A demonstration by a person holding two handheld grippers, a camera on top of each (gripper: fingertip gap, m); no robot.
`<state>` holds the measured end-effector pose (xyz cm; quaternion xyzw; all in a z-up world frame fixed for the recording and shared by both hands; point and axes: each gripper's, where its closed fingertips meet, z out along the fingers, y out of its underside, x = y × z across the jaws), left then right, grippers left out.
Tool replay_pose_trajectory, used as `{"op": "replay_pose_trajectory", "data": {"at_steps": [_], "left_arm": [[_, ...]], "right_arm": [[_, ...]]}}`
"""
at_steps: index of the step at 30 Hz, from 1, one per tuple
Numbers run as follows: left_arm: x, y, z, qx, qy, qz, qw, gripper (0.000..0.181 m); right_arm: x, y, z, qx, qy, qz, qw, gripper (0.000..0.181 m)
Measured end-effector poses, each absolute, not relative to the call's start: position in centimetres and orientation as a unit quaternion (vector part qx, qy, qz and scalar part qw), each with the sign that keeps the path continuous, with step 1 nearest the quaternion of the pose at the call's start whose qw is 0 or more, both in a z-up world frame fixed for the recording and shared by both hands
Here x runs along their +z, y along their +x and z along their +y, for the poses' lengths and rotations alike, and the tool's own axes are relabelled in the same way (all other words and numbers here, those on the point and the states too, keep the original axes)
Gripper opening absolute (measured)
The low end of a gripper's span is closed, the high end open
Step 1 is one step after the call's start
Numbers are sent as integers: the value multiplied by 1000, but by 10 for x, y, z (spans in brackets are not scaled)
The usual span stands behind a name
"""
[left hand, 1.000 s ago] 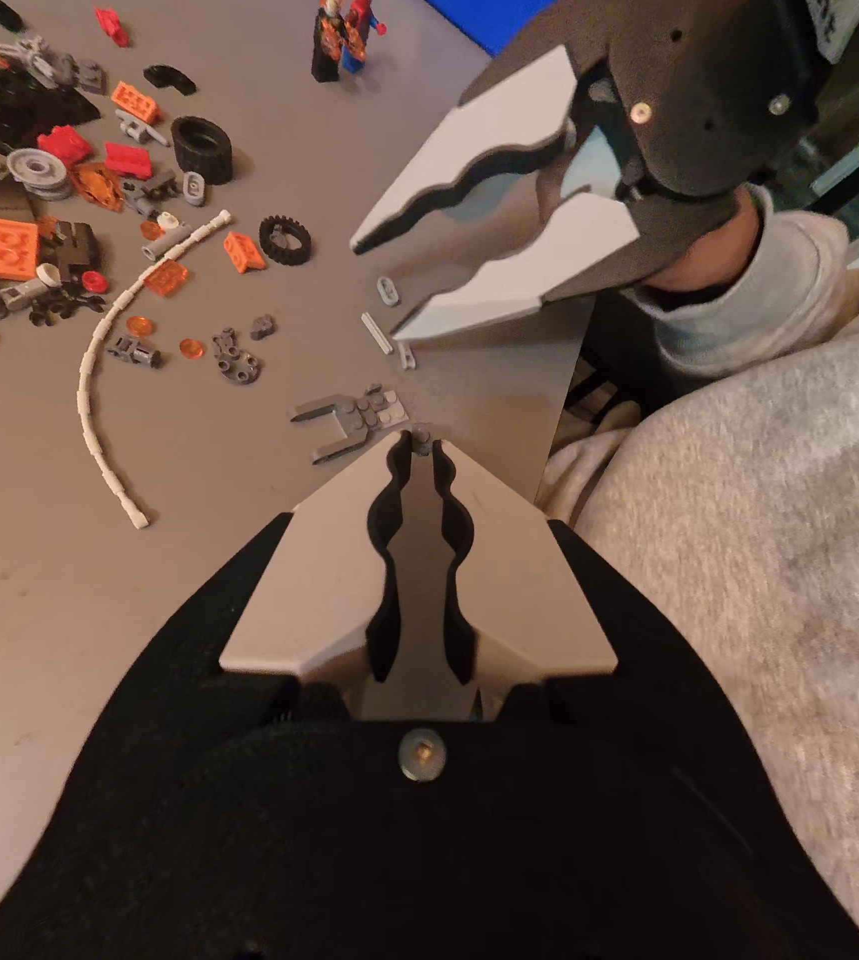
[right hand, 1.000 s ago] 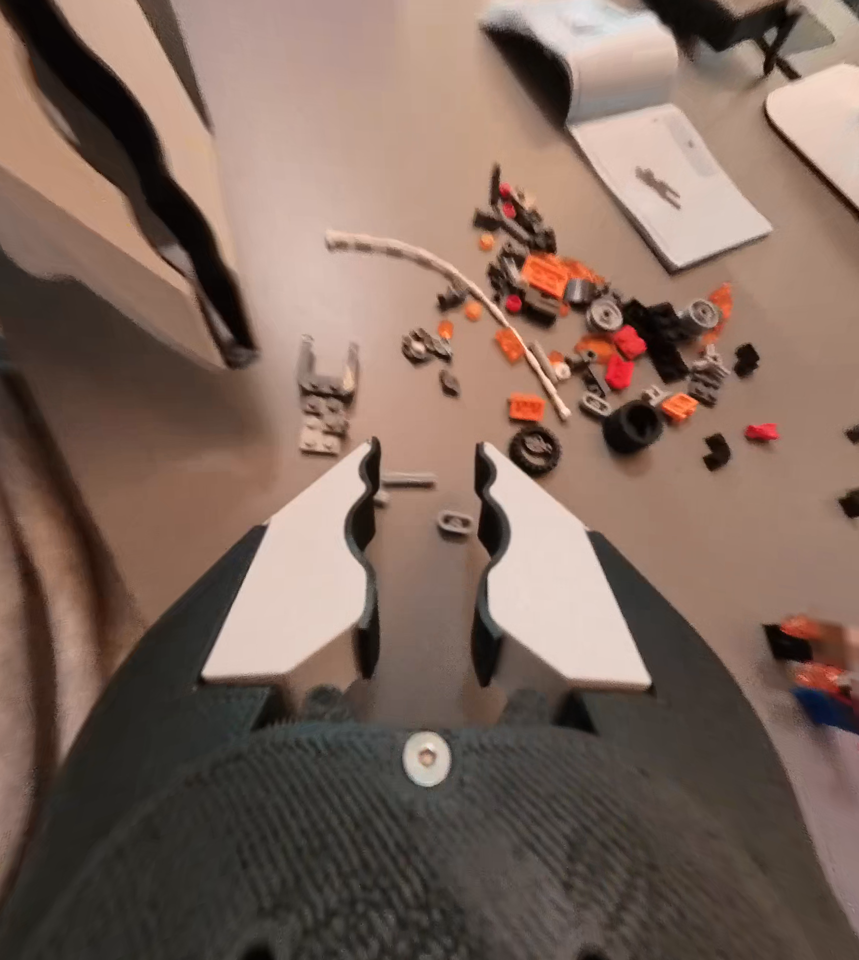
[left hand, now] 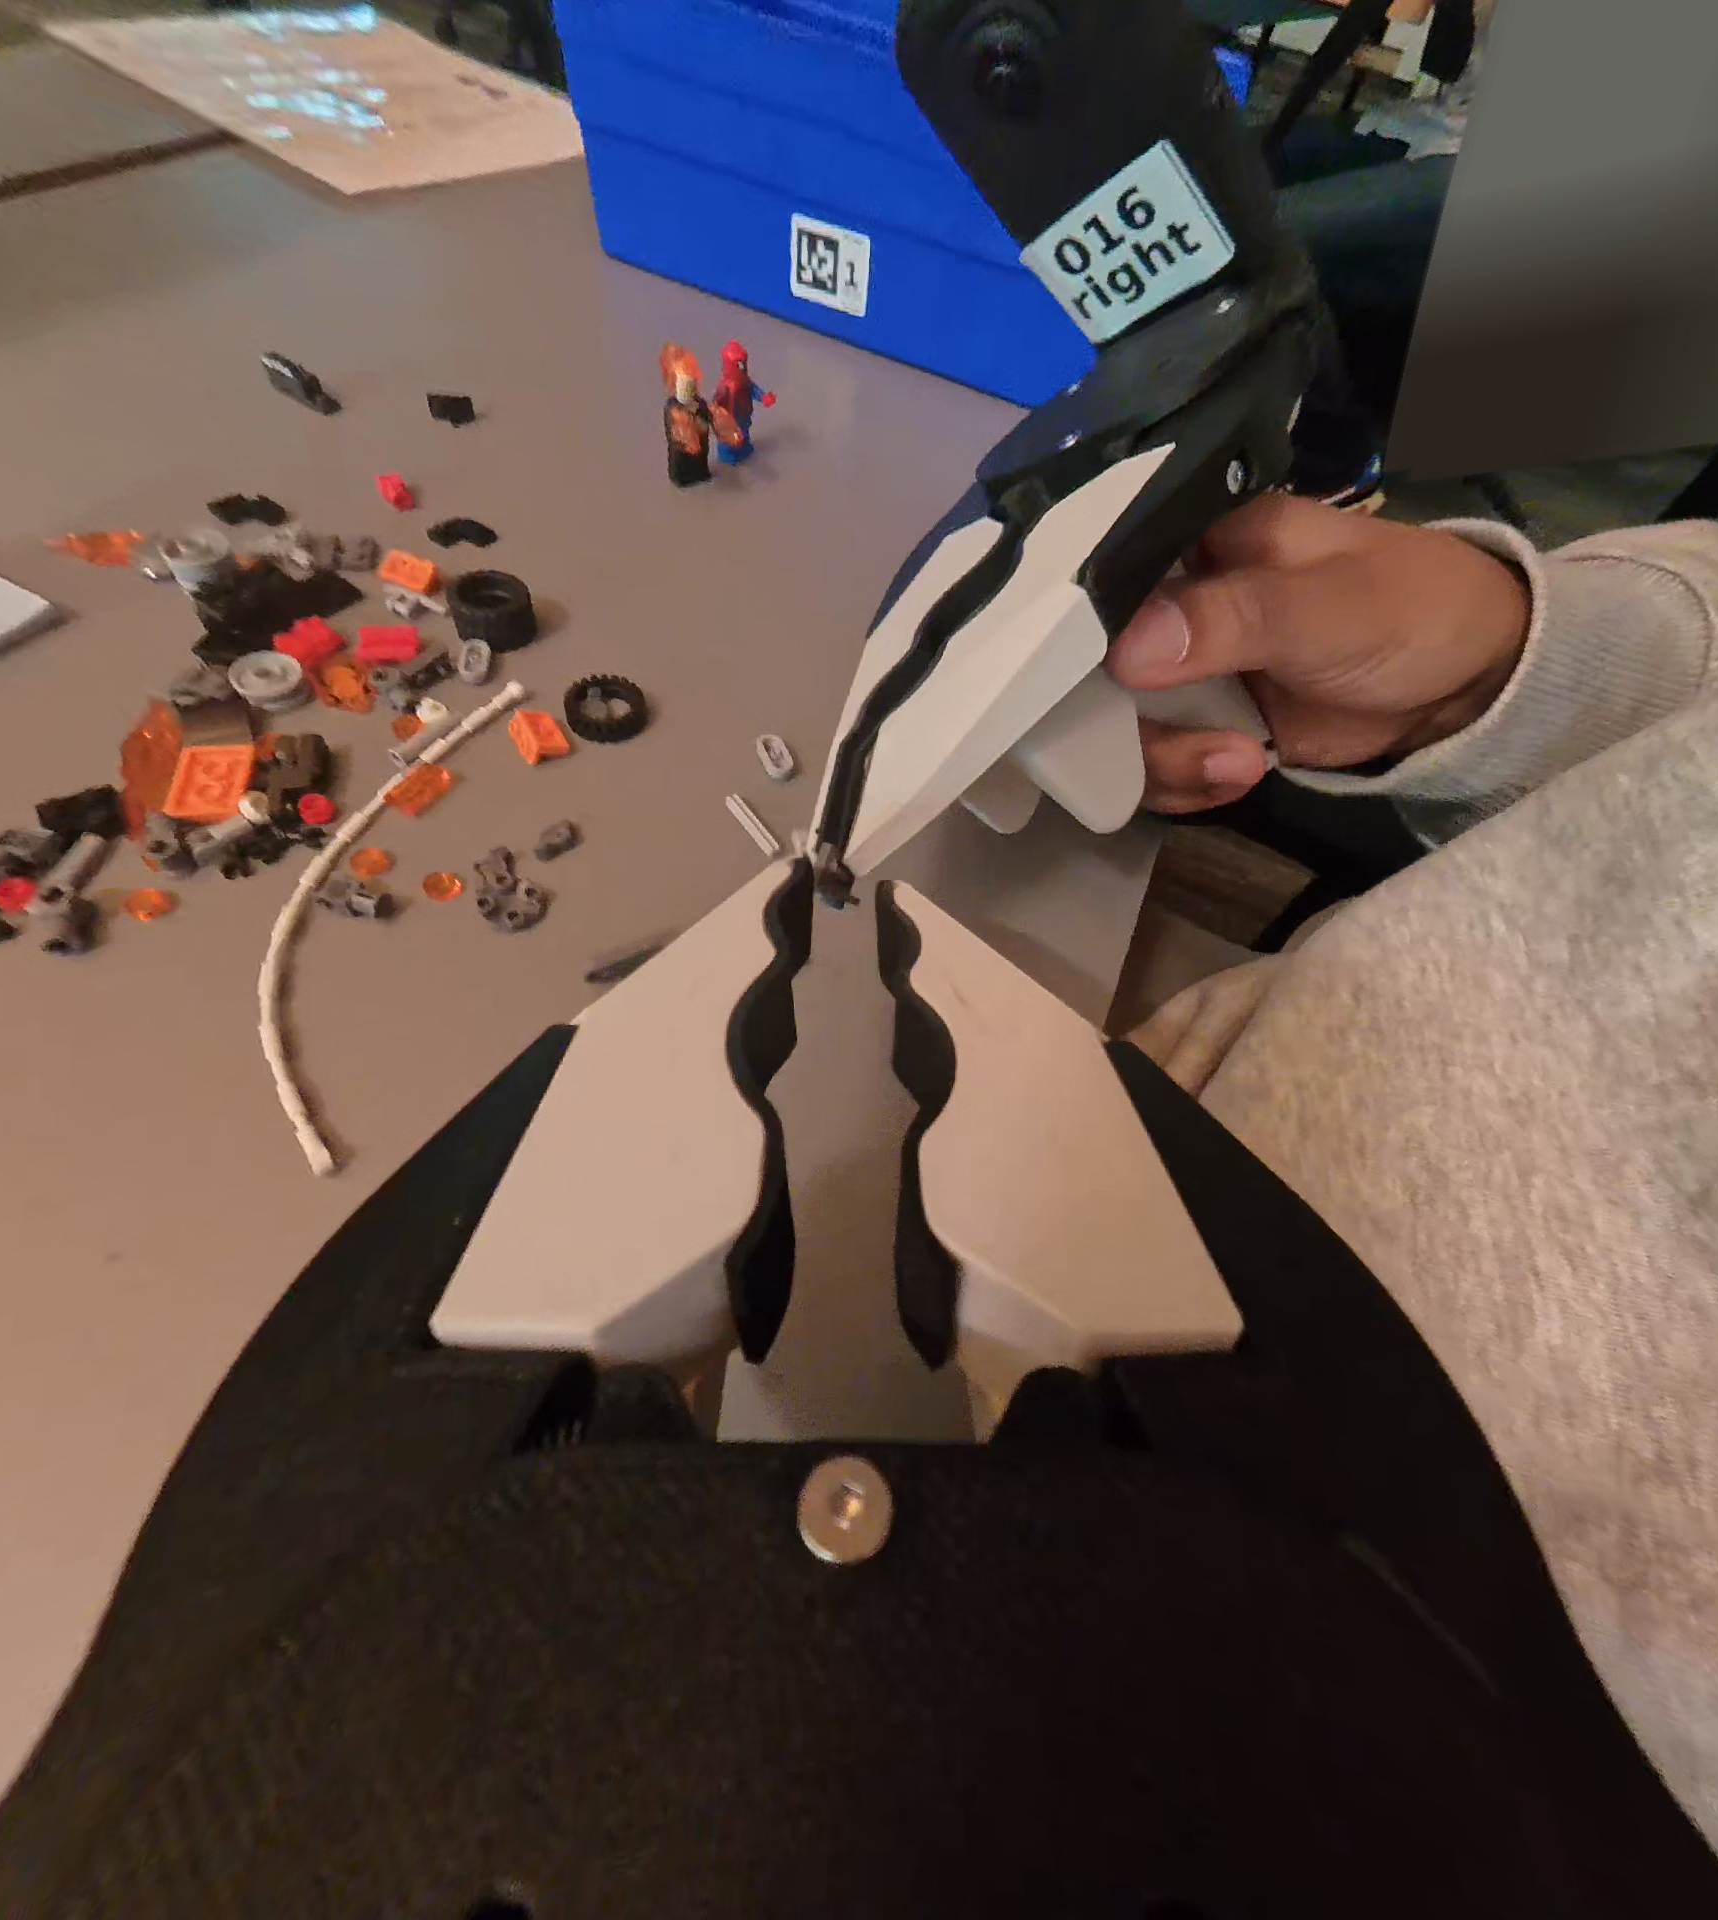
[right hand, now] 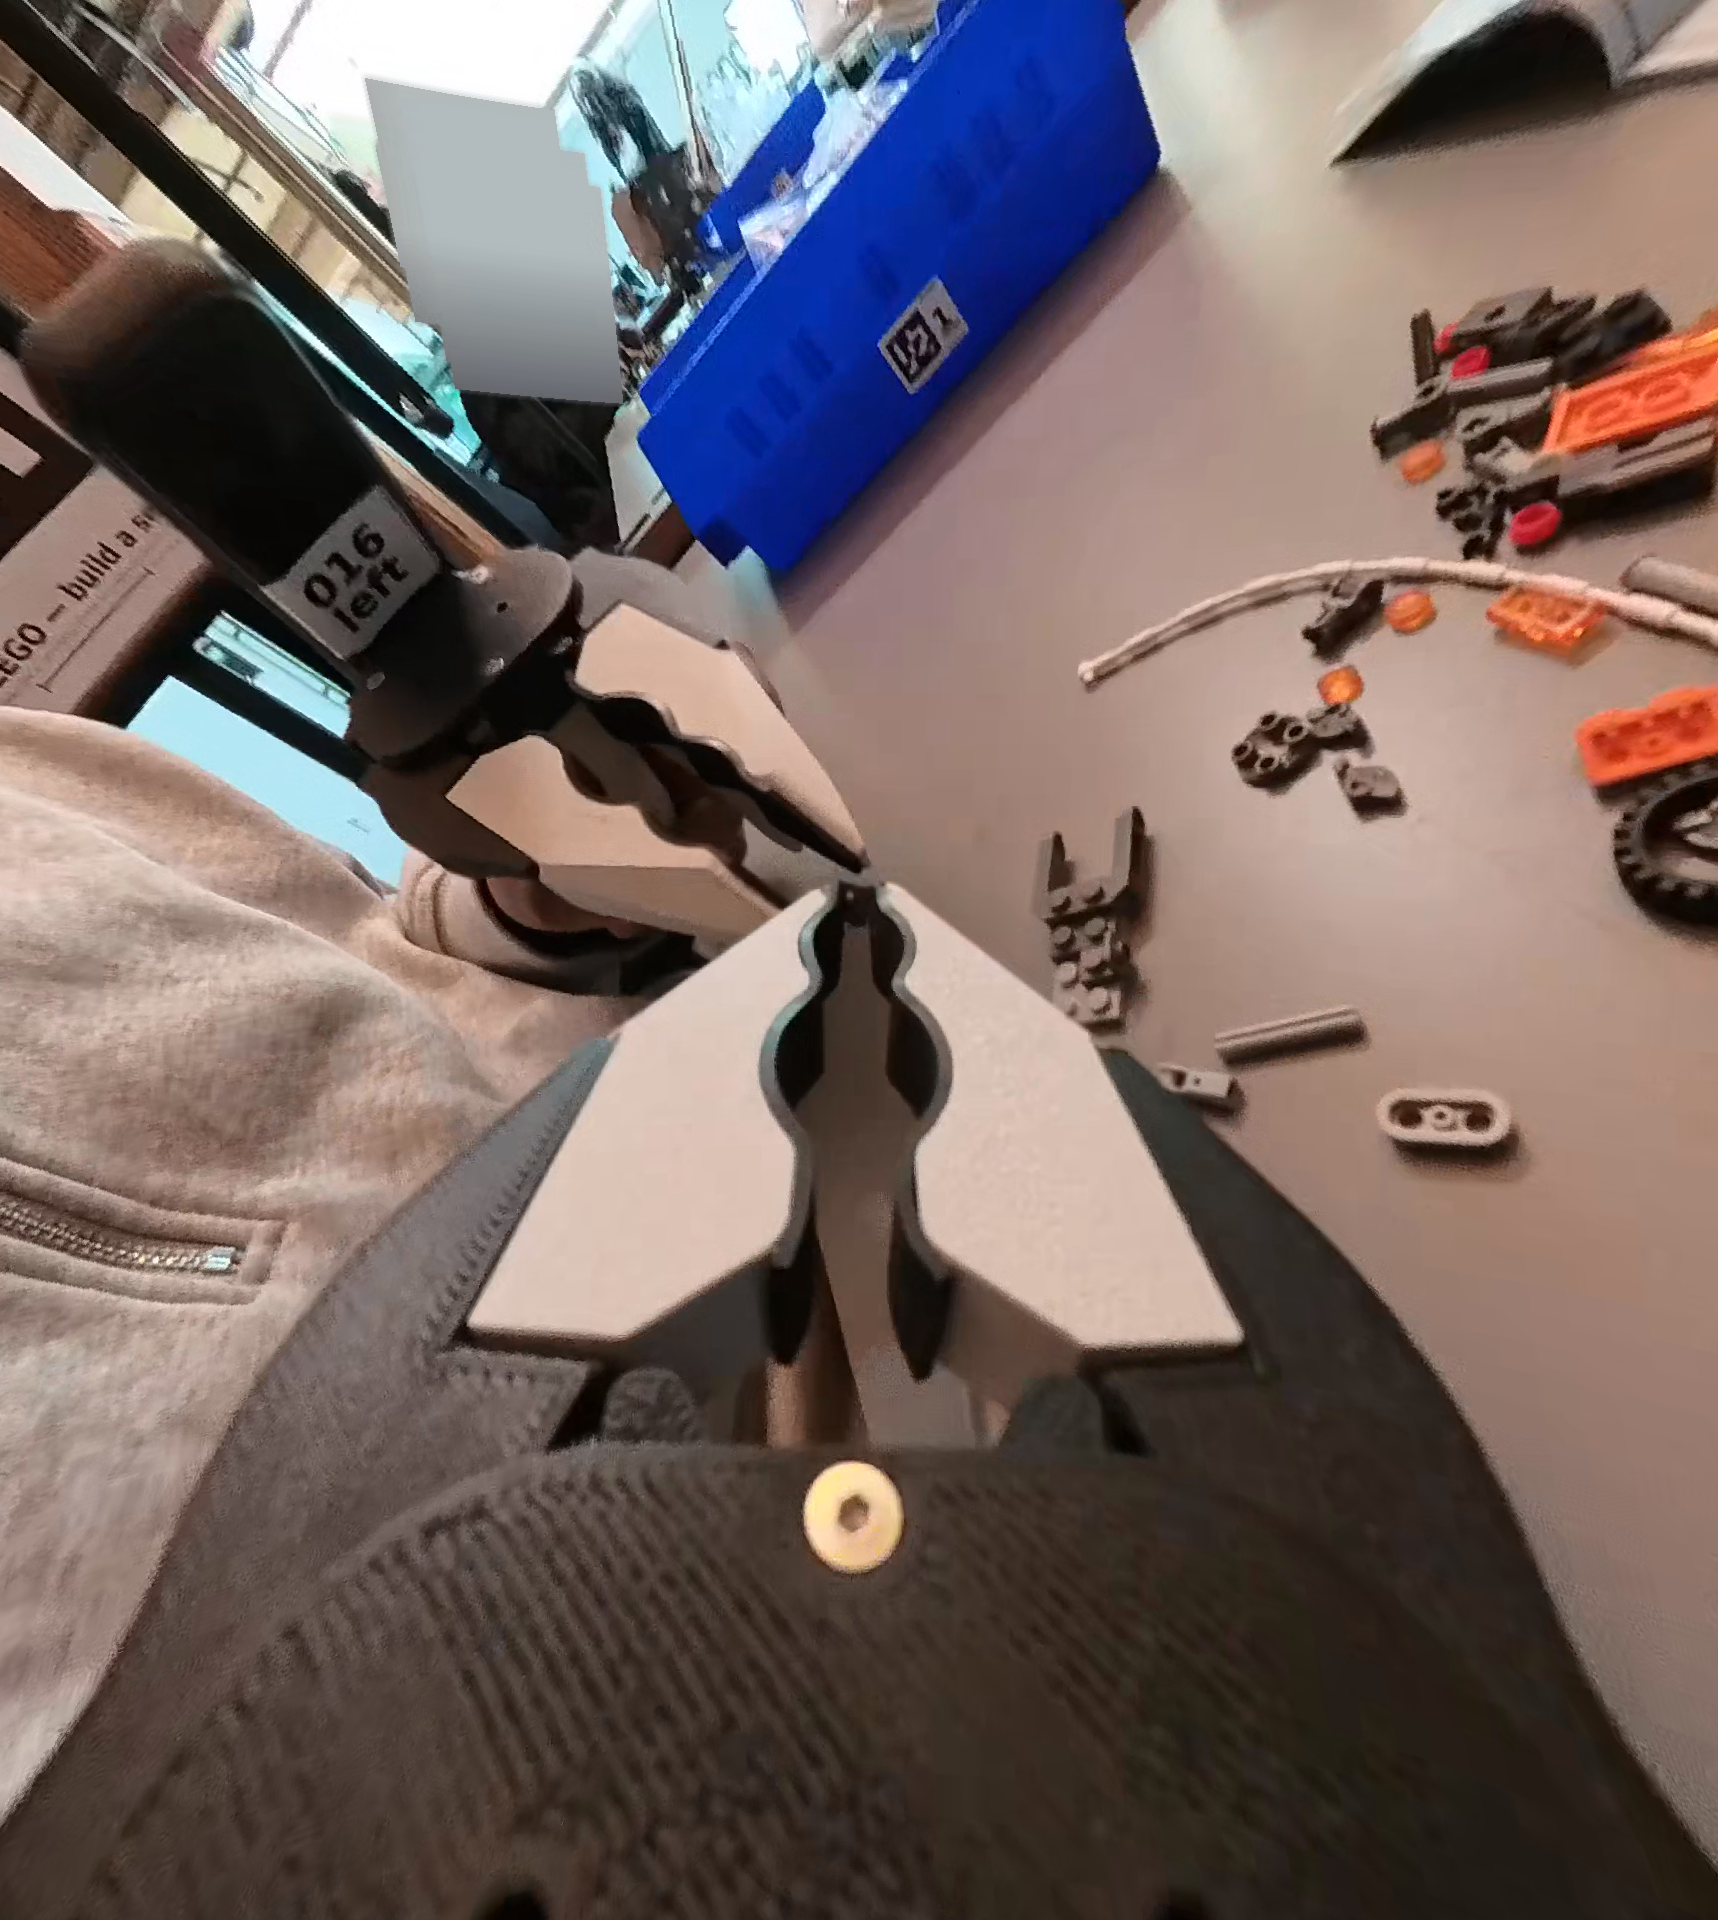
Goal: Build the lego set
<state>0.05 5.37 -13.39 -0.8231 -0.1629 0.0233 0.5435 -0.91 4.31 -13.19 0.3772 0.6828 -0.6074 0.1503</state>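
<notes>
My left gripper (left hand: 839, 883) keeps its tips narrowly closed on a small dark grey piece (left hand: 834, 885). My right gripper (left hand: 824, 857) comes down from the upper right and meets it tip to tip. In the right wrist view my right gripper (right hand: 860, 894) is shut on the small piece (right hand: 857, 906), and the left gripper (right hand: 857, 862) touches it from the upper left. I cannot tell whether this is one piece or two pressed together. Both grippers are held above the table's near edge. A grey clawed plate assembly (right hand: 1089, 935) lies on the table just beyond.
A pile of loose black, orange and red pieces (left hand: 263, 707) lies to the left, with a white flexible hose (left hand: 289, 997), a tyre (left hand: 491, 608) and a toothed wheel (left hand: 606, 709). Two minifigures (left hand: 709, 416) stand before a blue bin (left hand: 782, 156). A grey axle (right hand: 1291, 1034) and link (right hand: 1447, 1117) lie nearby.
My right gripper has closed from wide open and swung in to meet the left gripper's tips. The left gripper's opening looks unchanged, and both views have tilted up.
</notes>
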Motion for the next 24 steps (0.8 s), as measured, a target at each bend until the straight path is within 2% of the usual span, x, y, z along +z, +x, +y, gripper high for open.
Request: {"op": "replay_pose_trajectory", "data": {"at_steps": [8,15,20,24], "left_arm": [[-156,6,42,-13,-843,-184,505,16],[-172,14,47,-38,-868,-175,464,16],[-174,14,47,-46,-869,-181,458,15],[-173,11,46,-49,-865,-191,461,15]], "right_arm": [[-181,7,48,-462,386,786,137,3],[-183,0,51,-457,396,786,128,8],[-181,-7,62,-458,400,789,92,19],[-173,-11,69,-471,389,790,58,19]]}}
